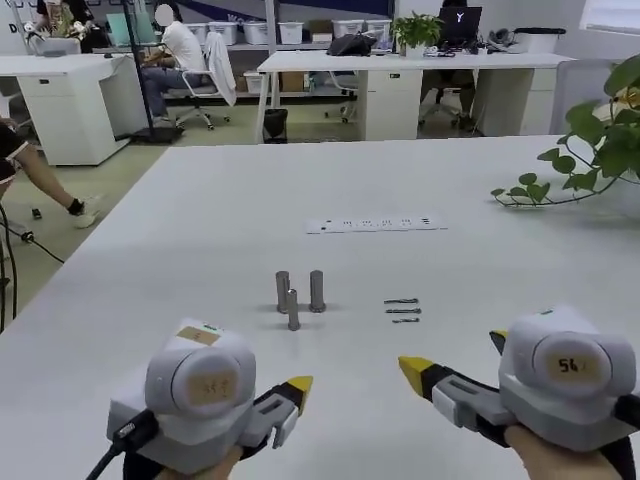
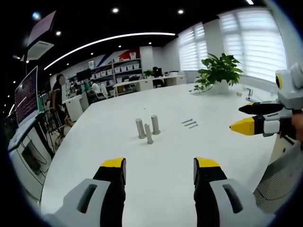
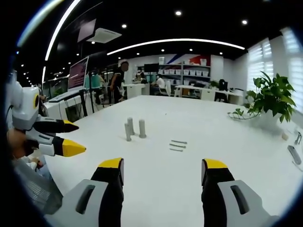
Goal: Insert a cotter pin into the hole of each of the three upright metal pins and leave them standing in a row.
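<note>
Three grey metal pins [image 1: 298, 294] stand upright in a tight cluster mid-table, also seen ahead as the pins [image 2: 147, 128] and the pins [image 3: 134, 128]. Three small cotter pins [image 1: 403, 310] lie flat in a stack of lines to their right; the cotter pins [image 2: 190, 124] and cotter pins [image 3: 177, 145] lie loose on the table. My left gripper [image 1: 297, 394] is low at the near left, open and empty, its jaws wide [image 2: 160, 165]. My right gripper [image 1: 418, 368] is at the near right, open with nothing between its yellow-tipped jaws [image 3: 163, 166].
A white power strip [image 1: 376, 224] lies beyond the pins. A leafy plant [image 1: 590, 150] trails onto the table at the far right. Desks, chairs and seated people fill the room behind. The white table [image 1: 200, 230] stretches wide around the parts.
</note>
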The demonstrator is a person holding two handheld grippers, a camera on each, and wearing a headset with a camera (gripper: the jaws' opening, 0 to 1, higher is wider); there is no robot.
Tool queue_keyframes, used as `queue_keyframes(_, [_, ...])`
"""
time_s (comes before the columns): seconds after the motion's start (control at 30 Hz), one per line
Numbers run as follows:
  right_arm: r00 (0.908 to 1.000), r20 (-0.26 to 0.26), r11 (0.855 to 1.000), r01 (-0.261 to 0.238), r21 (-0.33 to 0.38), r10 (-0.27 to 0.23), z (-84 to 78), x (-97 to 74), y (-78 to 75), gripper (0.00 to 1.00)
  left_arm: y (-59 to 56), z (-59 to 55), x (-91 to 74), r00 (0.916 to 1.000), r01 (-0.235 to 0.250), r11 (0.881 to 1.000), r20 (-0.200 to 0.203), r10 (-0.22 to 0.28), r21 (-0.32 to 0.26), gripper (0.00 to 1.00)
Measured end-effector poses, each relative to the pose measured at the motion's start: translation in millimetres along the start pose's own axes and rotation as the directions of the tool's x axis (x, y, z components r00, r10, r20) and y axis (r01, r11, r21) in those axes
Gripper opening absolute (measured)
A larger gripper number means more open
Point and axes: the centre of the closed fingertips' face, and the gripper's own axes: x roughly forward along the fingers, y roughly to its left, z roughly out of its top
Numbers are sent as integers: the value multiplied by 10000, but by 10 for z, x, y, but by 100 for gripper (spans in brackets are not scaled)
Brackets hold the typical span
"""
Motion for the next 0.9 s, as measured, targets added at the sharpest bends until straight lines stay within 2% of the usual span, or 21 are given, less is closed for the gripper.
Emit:
queue_keyframes(0.2, [9993,-331,9999,-155,-36,154,-17,4,19,61,56,39,42,9999,158,9999,8,-158,-46,52])
queue_keyframes(0.4, [9987,-268,9991,-432,9,432,40,16,50,61,118,103,150,9994,348,9994,-32,-348,-7,48])
queue_keyframes(0.47, [9981,-307,9986,-533,-45,531,51,25,64,60,148,134,207,9992,387,9992,35,-387,55,47])
queue_keyframes(0.6, [9971,-388,9978,-658,-125,652,55,51,70,59,206,175,348,9983,581,9982,74,-580,-169,45])
queue_keyframes(0.7, [9968,-357,9973,-715,-159,709,72,73,67,59,228,196,443,9976,698,9976,35,-698,-12,42])
queue_keyframes(0.73, [9968,-329,9972,-732,-156,726,80,80,66,59,213,194,486,9957,922,9953,-92,-925,-305,42])
queue_keyframes(0.77, [9968,-261,9970,-757,-161,753,96,88,66,59,215,207,518,9947,1019,9944,-90,-1022,-283,42])
queue_keyframes(0.83, [9964,-275,9967,-806,-115,803,99,115,65,59,241,240,599,9945,1045,9943,-104,-1043,199,41])
queue_keyframes(0.9, [9957,-368,9964,-848,-64,845,79,148,66,58,259,243,692,9935,1118,9934,-257,-1112,257,40])
